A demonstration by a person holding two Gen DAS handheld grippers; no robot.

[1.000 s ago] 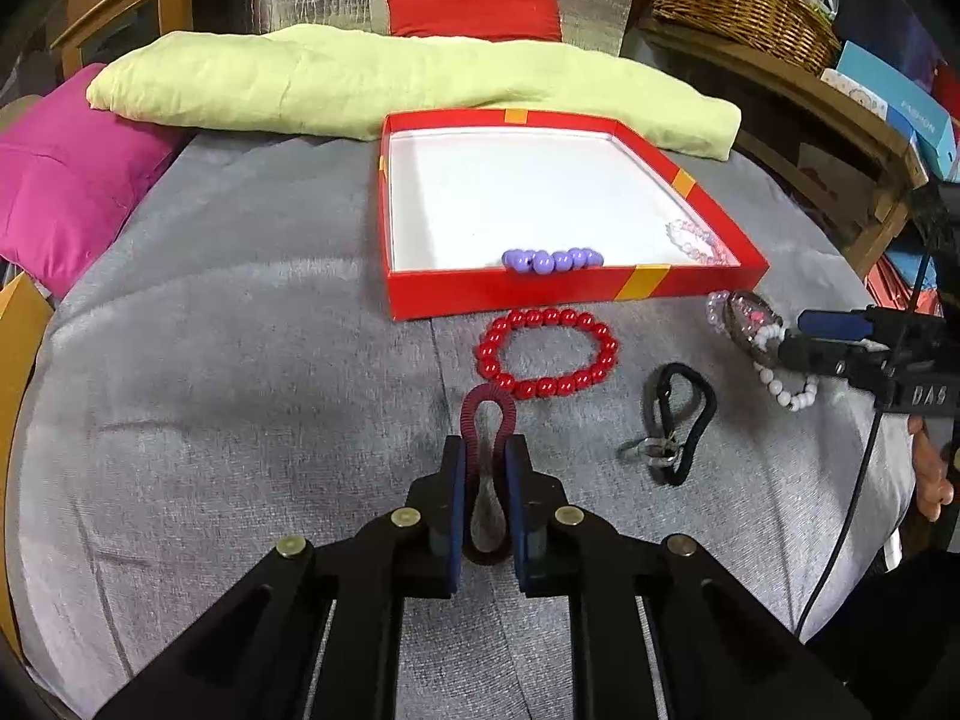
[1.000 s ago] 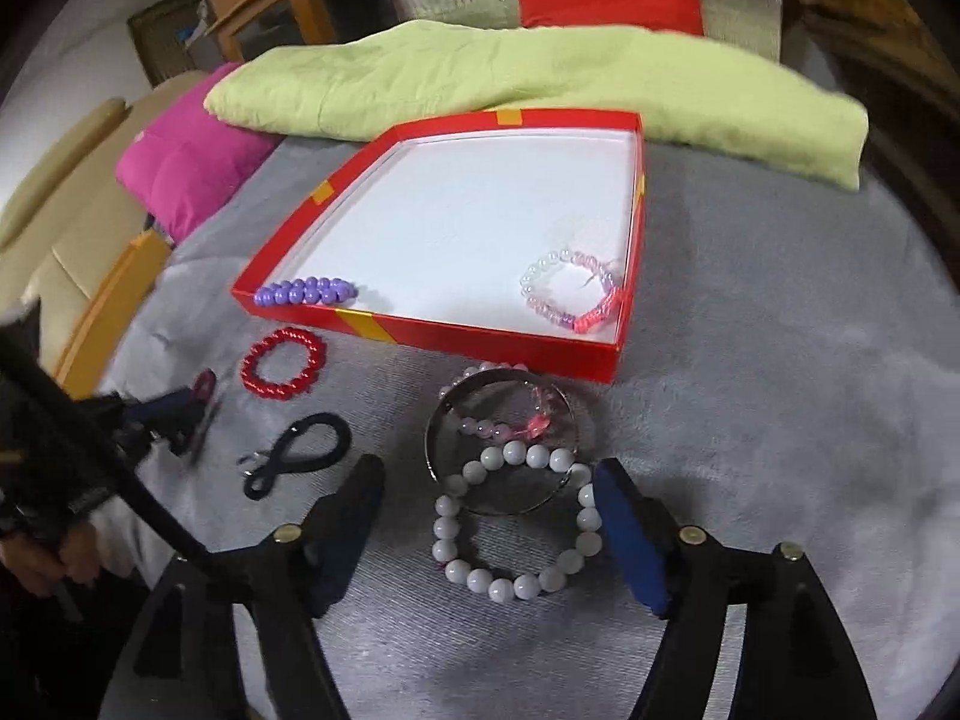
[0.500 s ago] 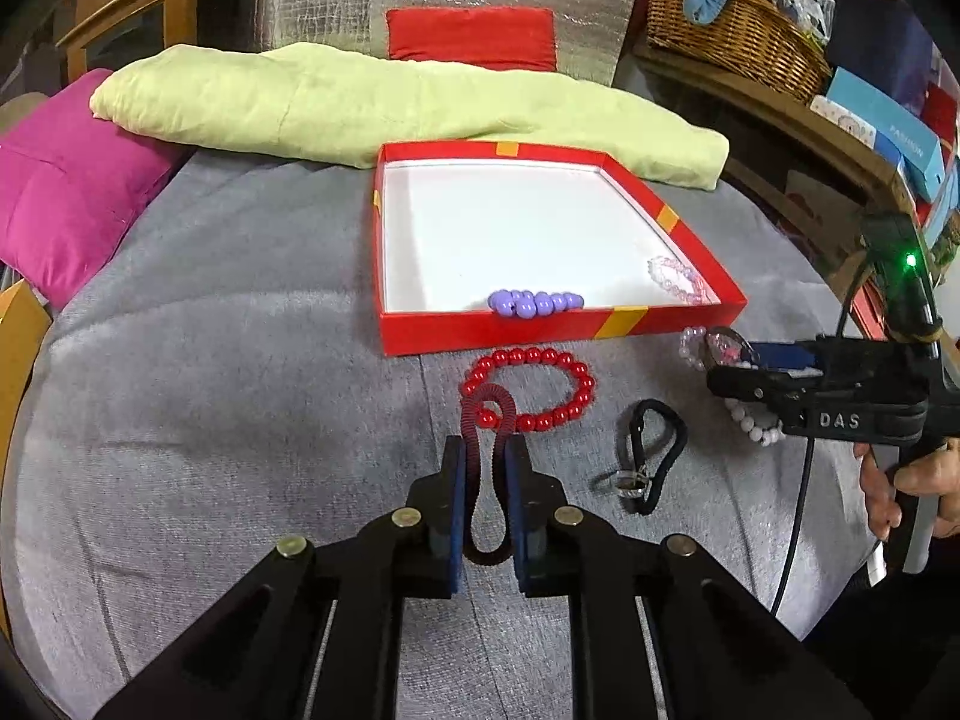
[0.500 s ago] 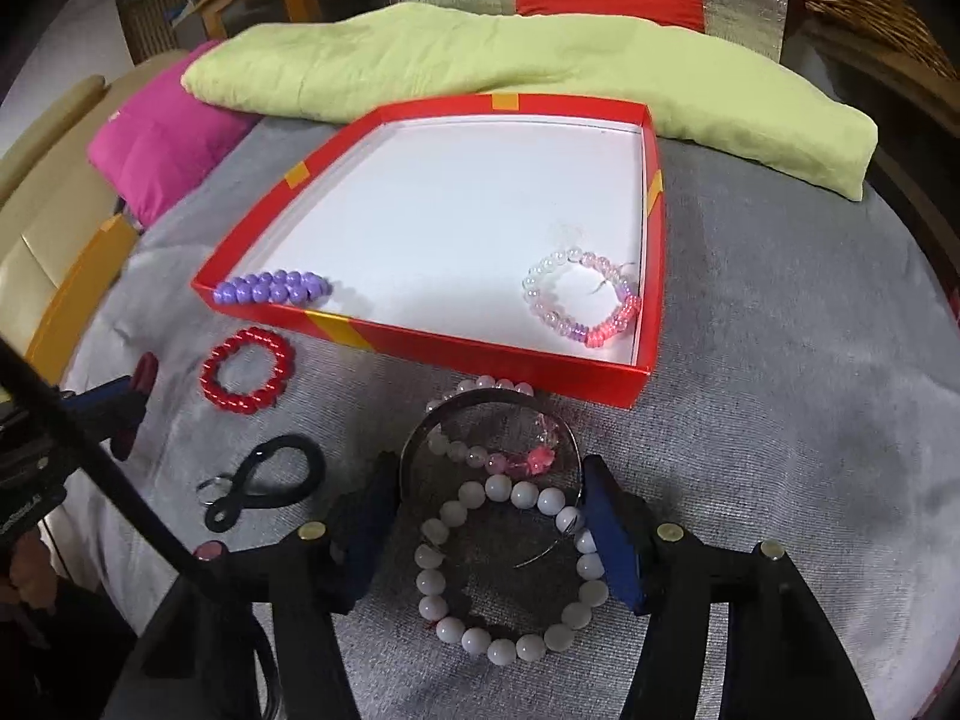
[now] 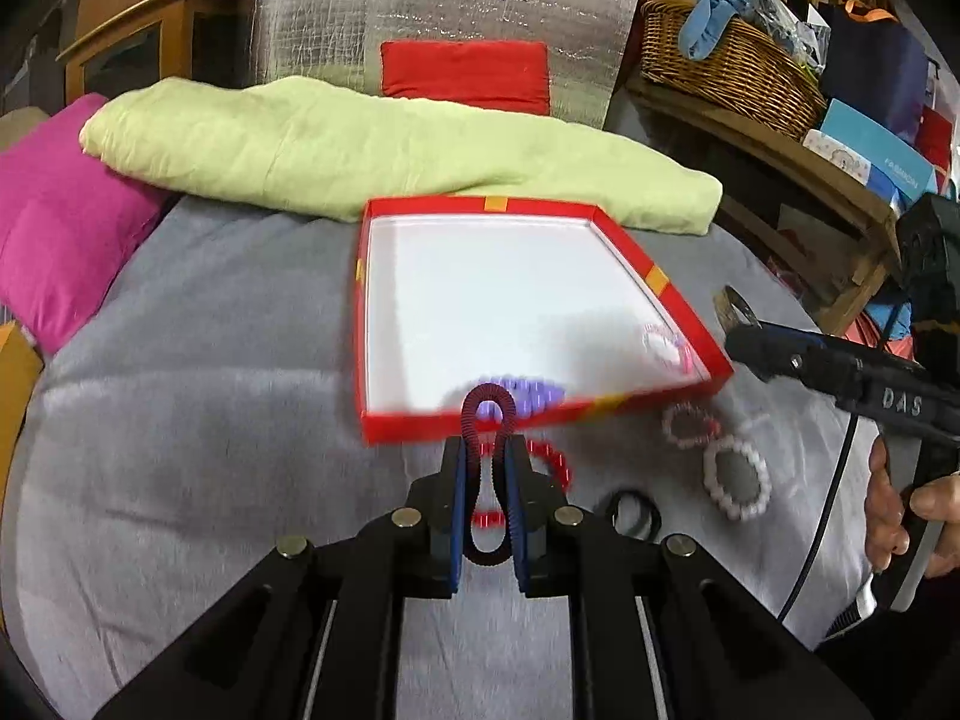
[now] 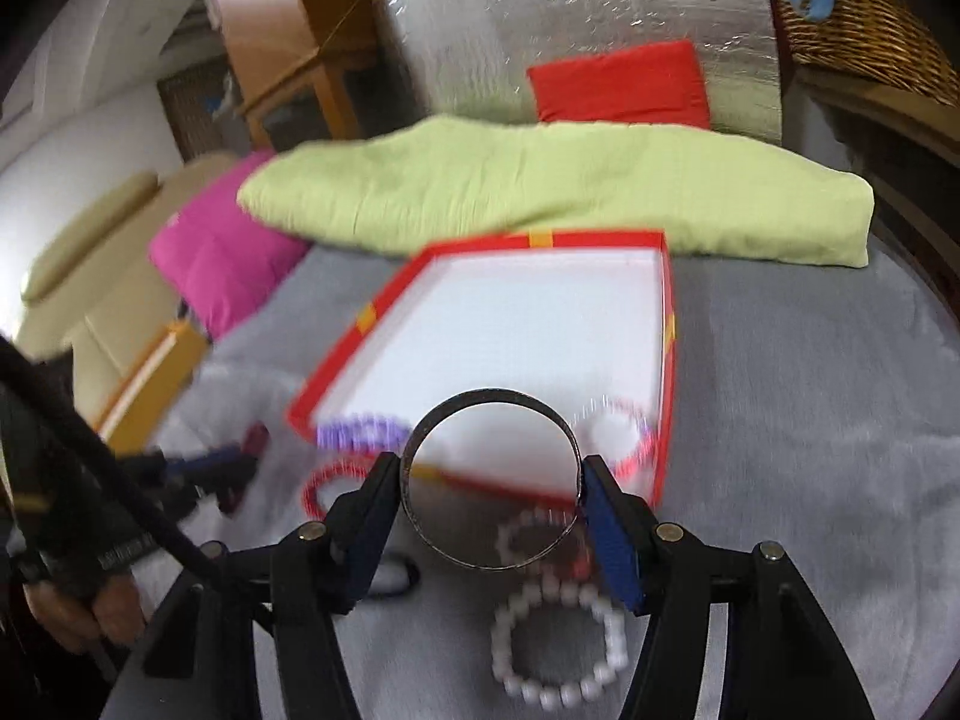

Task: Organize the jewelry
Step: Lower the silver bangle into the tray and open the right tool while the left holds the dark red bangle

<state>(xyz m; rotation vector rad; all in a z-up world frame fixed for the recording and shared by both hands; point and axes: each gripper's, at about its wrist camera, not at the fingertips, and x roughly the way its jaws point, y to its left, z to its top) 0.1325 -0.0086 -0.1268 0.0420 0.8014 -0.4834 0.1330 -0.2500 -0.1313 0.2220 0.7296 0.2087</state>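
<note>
My left gripper (image 5: 487, 468) is shut on a dark red coil hair tie (image 5: 487, 414) and holds it raised in front of the red box (image 5: 420, 423). My right gripper (image 6: 492, 480) is shut on a silver metal bangle (image 6: 420, 426) and holds it lifted above the grey cloth. The box (image 6: 669, 360) has a white floor and holds a purple bead bracelet (image 5: 534, 393) and a pink bead bracelet (image 5: 666, 345). A red bead bracelet (image 5: 552, 462), a black loop (image 5: 633, 513), a white bead bracelet (image 6: 558, 642) and a pink-white bracelet (image 5: 690, 426) lie on the cloth.
A lime green cushion (image 5: 360, 144) lies behind the box, a magenta cushion (image 5: 54, 228) at the left. A wicker basket (image 5: 726, 66) stands on a wooden shelf at the right. The grey cloth (image 5: 180, 450) drops off at its rounded edges.
Both grippers have risen from the cloth. The left lifted the coil hair tie towards the box. The right closed on the silver bangle and lifted it off the beads.
</note>
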